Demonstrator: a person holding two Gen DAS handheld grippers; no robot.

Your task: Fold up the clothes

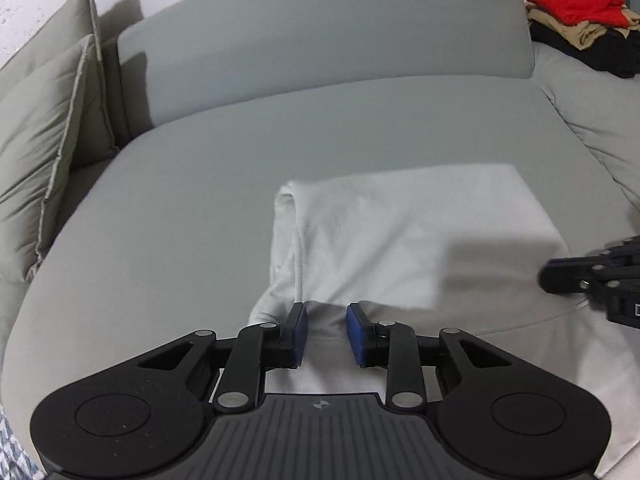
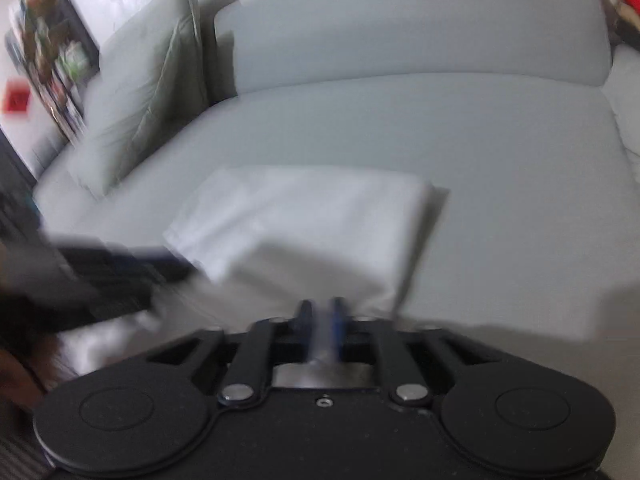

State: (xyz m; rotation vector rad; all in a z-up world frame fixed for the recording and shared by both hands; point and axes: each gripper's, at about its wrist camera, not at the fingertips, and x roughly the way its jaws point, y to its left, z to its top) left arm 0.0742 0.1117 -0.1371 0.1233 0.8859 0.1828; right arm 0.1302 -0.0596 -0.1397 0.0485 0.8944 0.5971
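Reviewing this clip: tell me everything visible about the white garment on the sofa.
The white garment is a plain, soft-looking knit, partly folded into a rough rectangle on the grey sofa seat. Its upper layer is doubled over, with a rolled fold along the left edge and a seam running down it. The near part drapes over the seat's front edge. The left tongs stand open astride the near hem. The right tongs look shut on cloth at the near right corner, though that view is blurred.

seat [image 1: 180, 184] open left | pillows [image 1: 44, 148] far-left | clothes pile [image 1: 580, 20] far-right
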